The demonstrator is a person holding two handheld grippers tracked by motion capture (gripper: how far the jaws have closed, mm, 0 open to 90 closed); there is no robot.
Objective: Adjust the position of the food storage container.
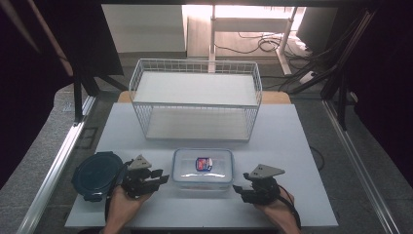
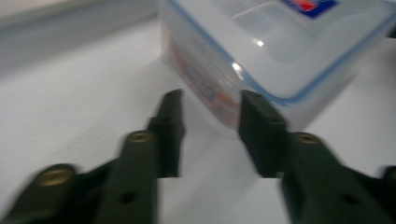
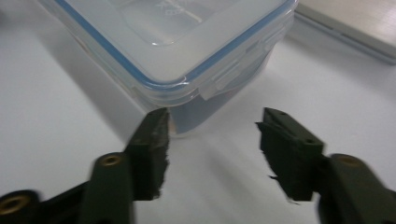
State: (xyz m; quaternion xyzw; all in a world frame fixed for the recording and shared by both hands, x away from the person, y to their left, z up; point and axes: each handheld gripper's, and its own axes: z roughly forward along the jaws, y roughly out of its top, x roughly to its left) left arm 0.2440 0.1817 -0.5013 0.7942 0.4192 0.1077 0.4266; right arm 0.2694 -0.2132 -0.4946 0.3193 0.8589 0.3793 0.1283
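Lidded box (image 1: 202,168) — flanked, ungripped

Count on the worktop (image 1: 292,131): two tongs, three containers.

Left tongs (image 1: 163,179) and right tongs (image 1: 237,189) make two, one in each of two hands. One clear box (image 1: 202,169) with one blue-red label (image 1: 203,163) on its lid; one dark round tub (image 1: 96,174); one white wire basket (image 1: 196,100) holding two shelves. One worktop under it all.
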